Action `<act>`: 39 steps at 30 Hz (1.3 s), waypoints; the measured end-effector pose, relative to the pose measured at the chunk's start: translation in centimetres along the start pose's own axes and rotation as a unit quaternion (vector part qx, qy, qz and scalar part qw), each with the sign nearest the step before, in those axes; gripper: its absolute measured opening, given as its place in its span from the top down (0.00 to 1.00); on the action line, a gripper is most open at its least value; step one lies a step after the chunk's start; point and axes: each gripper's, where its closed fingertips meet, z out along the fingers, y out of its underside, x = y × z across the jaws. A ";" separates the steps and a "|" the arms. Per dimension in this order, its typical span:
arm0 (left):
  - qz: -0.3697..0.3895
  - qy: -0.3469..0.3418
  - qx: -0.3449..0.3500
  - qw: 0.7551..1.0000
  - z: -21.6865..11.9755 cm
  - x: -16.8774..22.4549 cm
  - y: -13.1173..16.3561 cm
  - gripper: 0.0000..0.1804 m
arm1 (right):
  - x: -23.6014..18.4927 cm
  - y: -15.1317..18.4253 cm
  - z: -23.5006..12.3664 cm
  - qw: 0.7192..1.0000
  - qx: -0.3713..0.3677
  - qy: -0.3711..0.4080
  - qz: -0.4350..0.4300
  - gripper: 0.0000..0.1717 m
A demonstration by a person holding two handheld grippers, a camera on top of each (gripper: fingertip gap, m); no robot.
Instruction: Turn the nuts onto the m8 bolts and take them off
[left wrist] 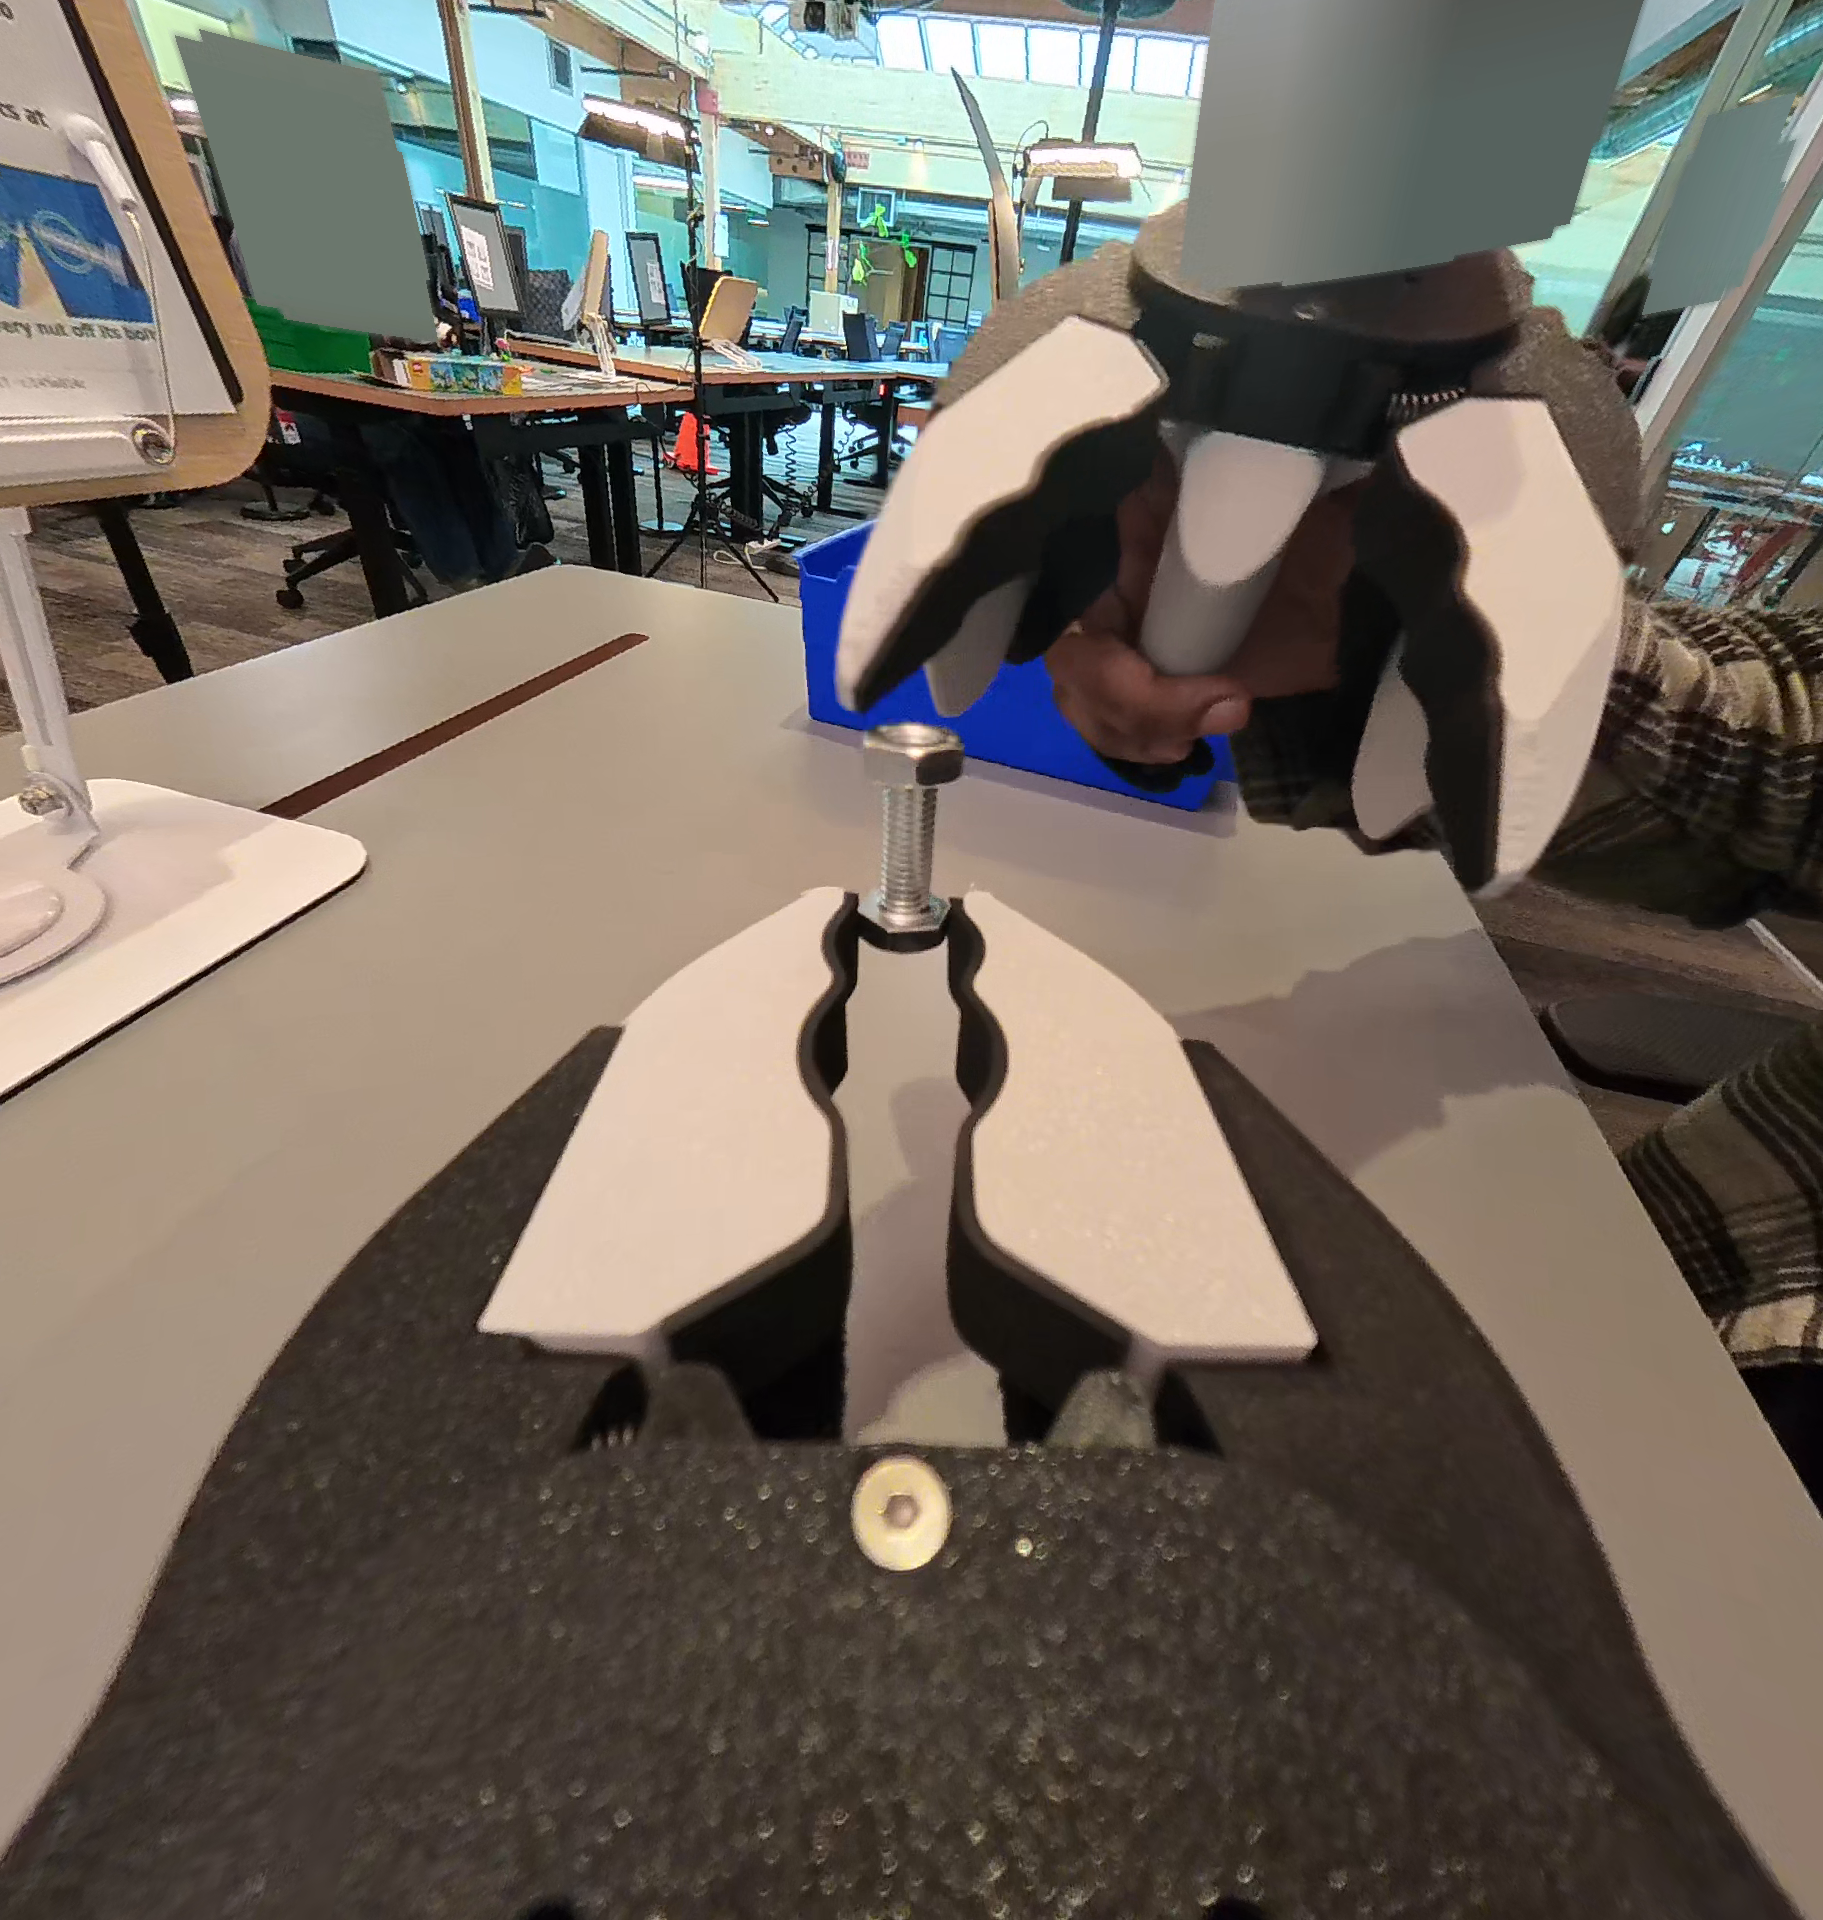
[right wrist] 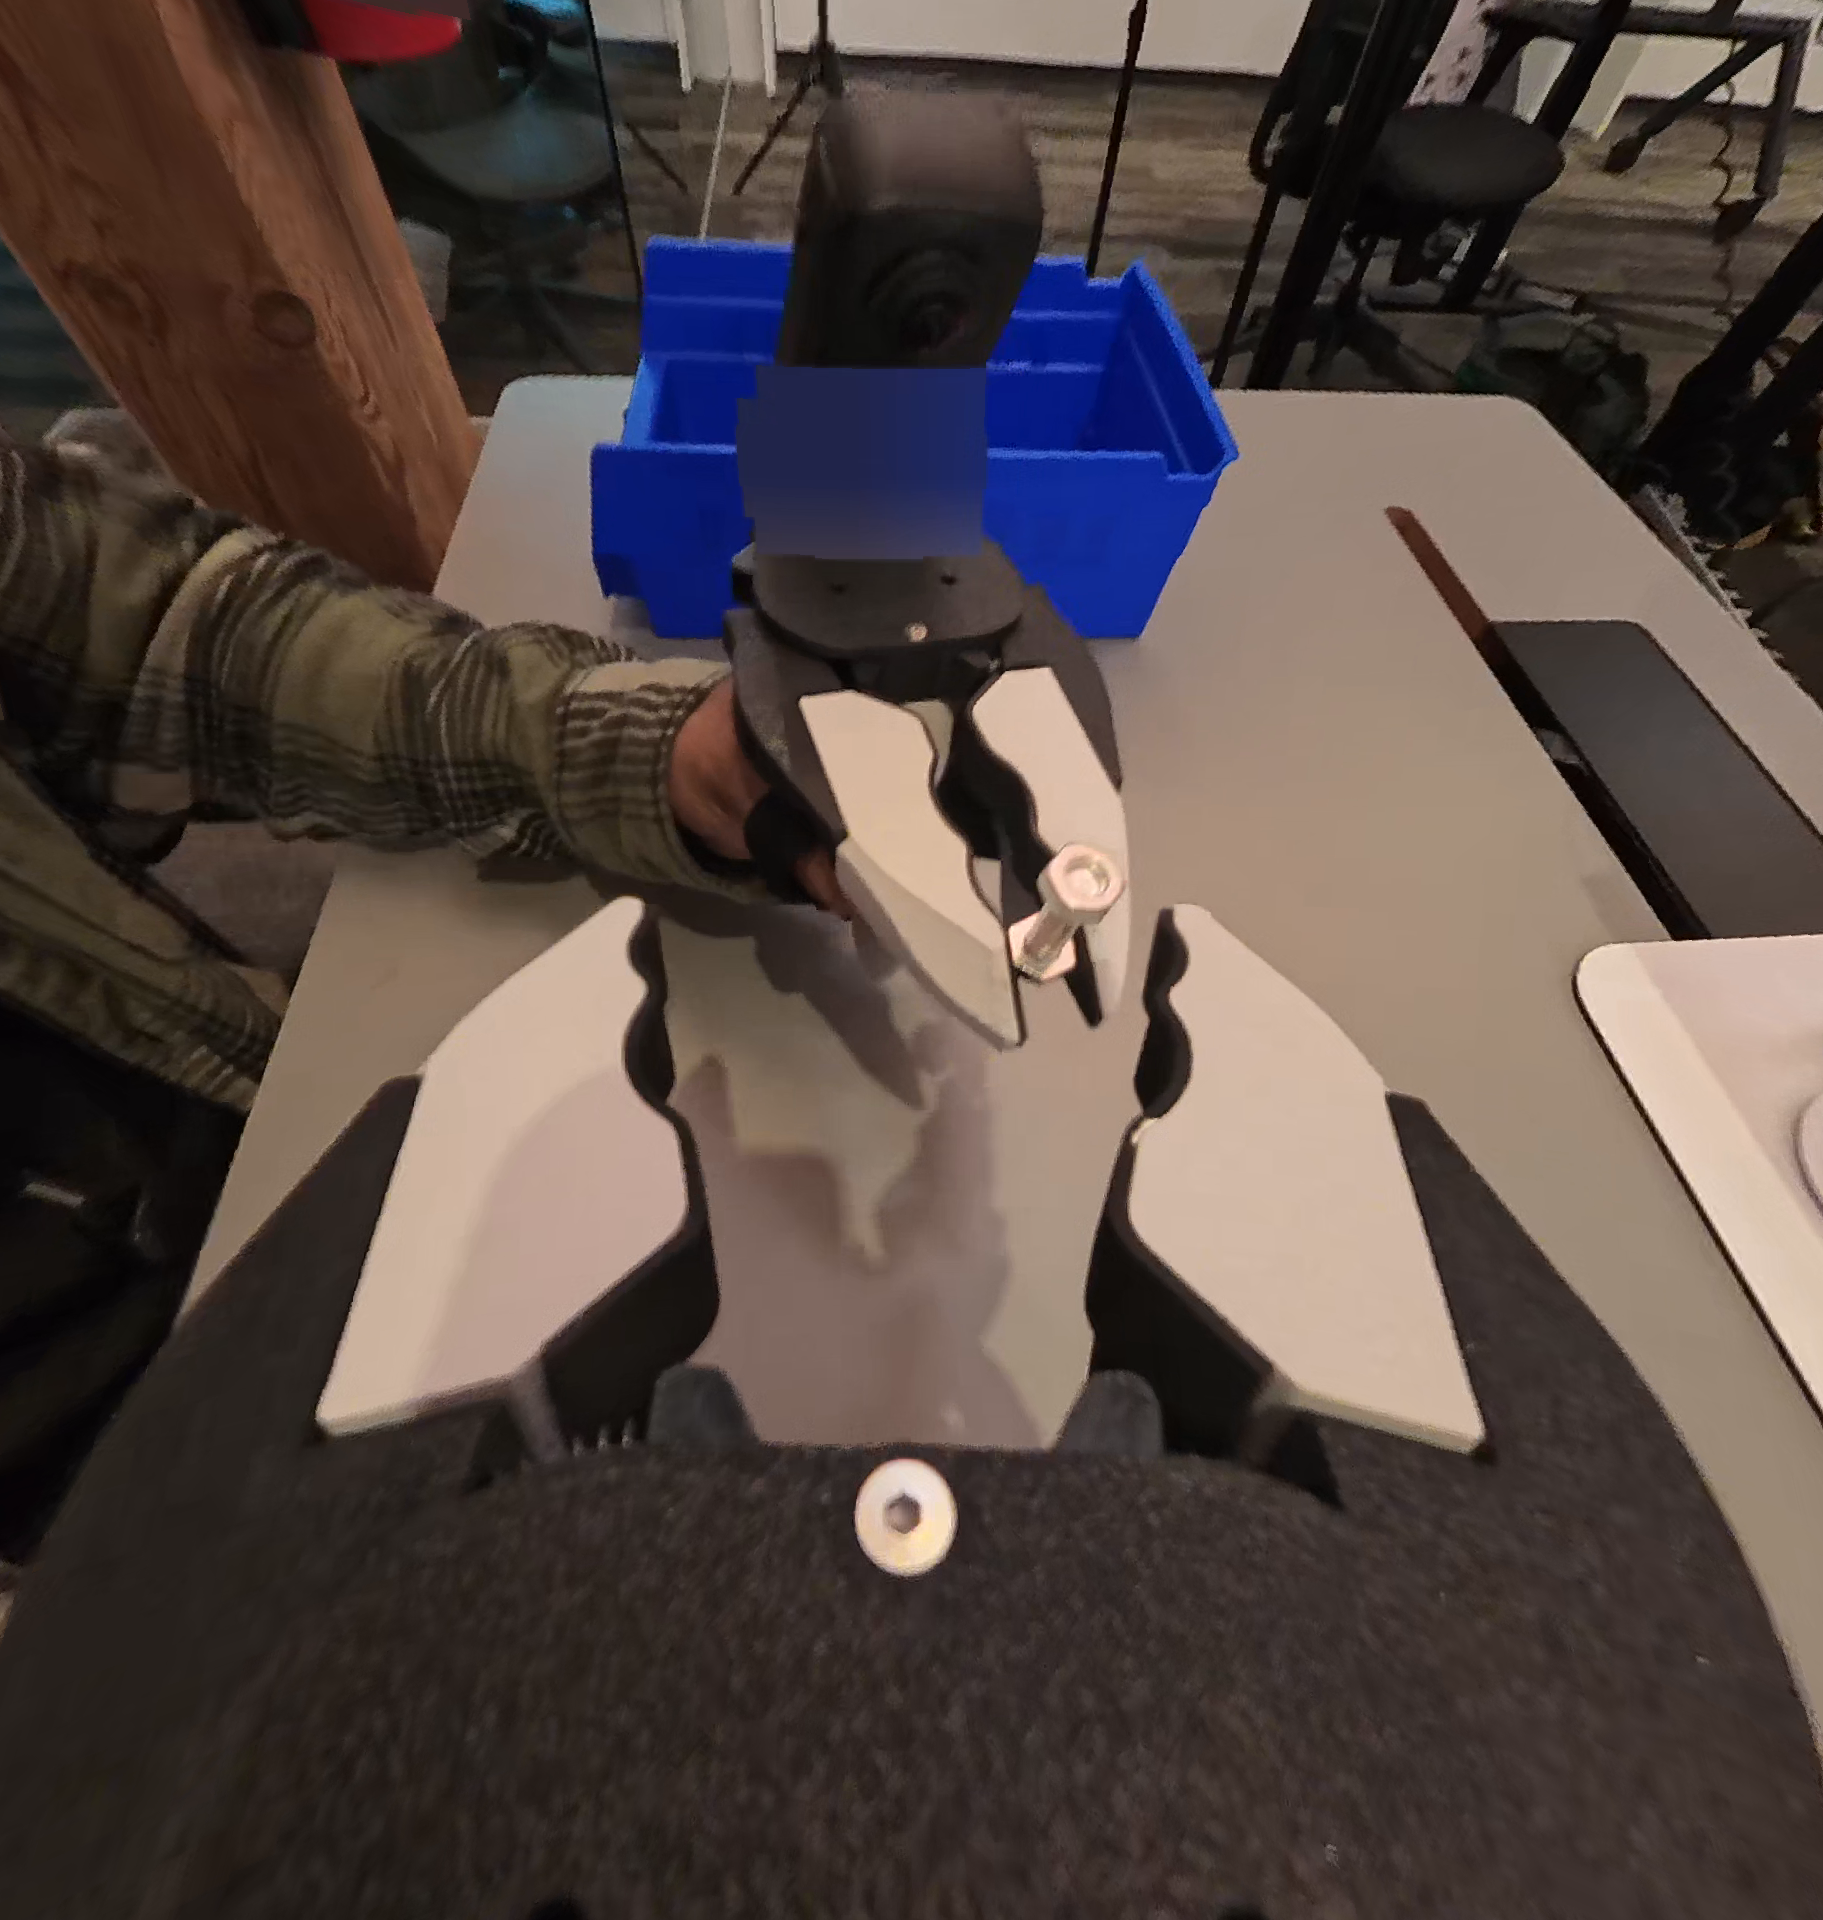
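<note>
Left wrist view: the left gripper (left wrist: 902, 914) pinches the hex head of the bolt (left wrist: 905, 847), probably so it cannot turn; its shank stands upright, with the nut (left wrist: 912, 753) at the top end.

Right wrist view: the right gripper (right wrist: 907, 935) has its jaws spread wide and holds nothing, just before the bolt (right wrist: 1058, 920), whose nut end (right wrist: 1081, 881) points toward this camera.

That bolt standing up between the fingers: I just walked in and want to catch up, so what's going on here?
A person holds a two-finger tool in each hand over a grey table. The left tool is shut on the head of a bolt, holding it upright with a nut at its top end. The right tool is wide open, near the nut but not gripping it. A blue bin sits behind.
</note>
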 end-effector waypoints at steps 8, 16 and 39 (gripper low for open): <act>0.001 -0.001 -0.001 1.000 0.0 0.0 0.0 0.91 | -0.7 0.6 -0.1 1.000 0.003 0.009 0.004 0.49; 0.003 -0.004 -0.001 1.000 0.0 0.1 0.0 0.91 | -1.1 0.1 0.3 0.999 0.029 -0.001 0.015 0.49; 0.004 0.002 -0.001 1.000 0.2 0.5 -0.2 0.91 | -2.2 0.8 -0.3 0.998 0.061 -0.011 0.032 0.51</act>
